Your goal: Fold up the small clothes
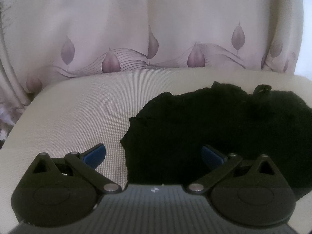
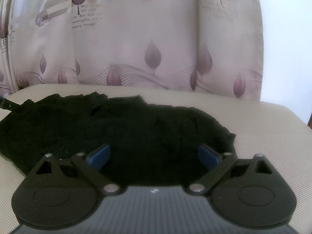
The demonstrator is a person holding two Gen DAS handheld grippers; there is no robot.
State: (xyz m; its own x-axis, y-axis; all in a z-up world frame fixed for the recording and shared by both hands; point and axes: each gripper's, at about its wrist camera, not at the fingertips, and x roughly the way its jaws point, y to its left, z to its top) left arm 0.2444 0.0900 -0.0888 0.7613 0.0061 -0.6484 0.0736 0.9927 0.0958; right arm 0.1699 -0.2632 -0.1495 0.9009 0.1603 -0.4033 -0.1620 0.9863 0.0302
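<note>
A small black garment (image 1: 214, 128) lies crumpled on a beige woven surface (image 1: 74, 117). In the left wrist view my left gripper (image 1: 154, 157) stands open over the garment's left edge, one blue pad over bare surface, the other over black cloth, gripping nothing. In the right wrist view the same black garment (image 2: 120, 124) spreads across the middle. My right gripper (image 2: 155, 157) is open wide just above its near right part, both blue pads over the cloth and not pressing on it. A dark strap or loop (image 1: 261, 90) sticks up at the garment's far edge.
A pale curtain (image 1: 156, 39) printed with purple leaves and text hangs right behind the beige surface (image 2: 263, 136). The surface's rounded edge drops off at the left (image 1: 17, 124) and at the far right (image 2: 298, 117), where a white wall shows.
</note>
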